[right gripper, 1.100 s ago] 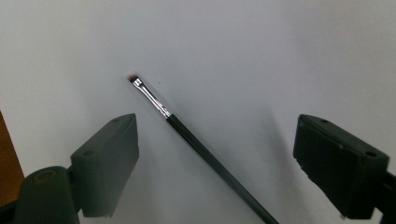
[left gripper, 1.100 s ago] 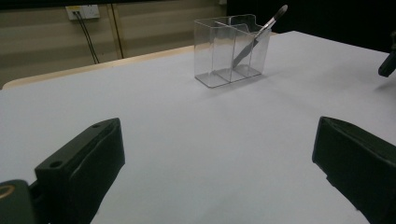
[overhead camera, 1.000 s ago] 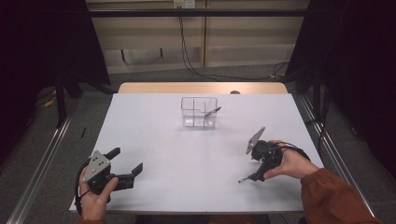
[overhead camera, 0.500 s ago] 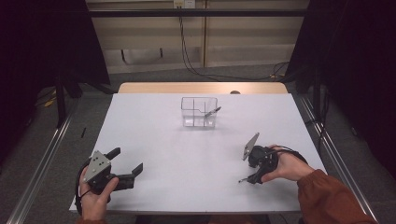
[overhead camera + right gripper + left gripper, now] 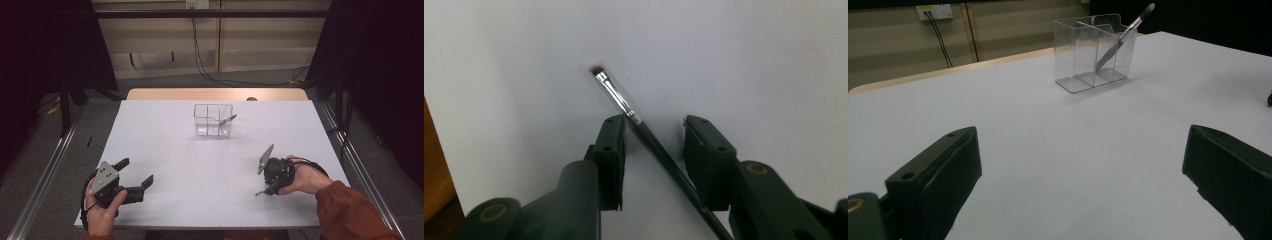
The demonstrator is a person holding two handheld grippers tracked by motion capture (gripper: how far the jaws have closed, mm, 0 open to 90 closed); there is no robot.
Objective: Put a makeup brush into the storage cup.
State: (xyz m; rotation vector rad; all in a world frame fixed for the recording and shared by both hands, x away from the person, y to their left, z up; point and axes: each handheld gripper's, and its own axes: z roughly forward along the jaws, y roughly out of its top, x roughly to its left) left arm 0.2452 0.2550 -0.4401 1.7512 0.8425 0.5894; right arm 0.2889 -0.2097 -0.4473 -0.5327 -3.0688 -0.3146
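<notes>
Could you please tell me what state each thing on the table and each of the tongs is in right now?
Left tongs: wide open, nothing between the jaws, low over the table.
Right tongs: jaws just closing around the brush, not visibly clamped yet.
Small brush: lying flat on the table, bristles pointing away from the right tongs.
Clear organiser: upright, with divided compartments.
Second brush: leaning tilted inside the organiser, tip above the rim.

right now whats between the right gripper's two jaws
A thin makeup brush lies slantwise on the white table between the jaws of the right gripper, which have just been closing; the right gripper view shows gaps beside the handle.
</notes>
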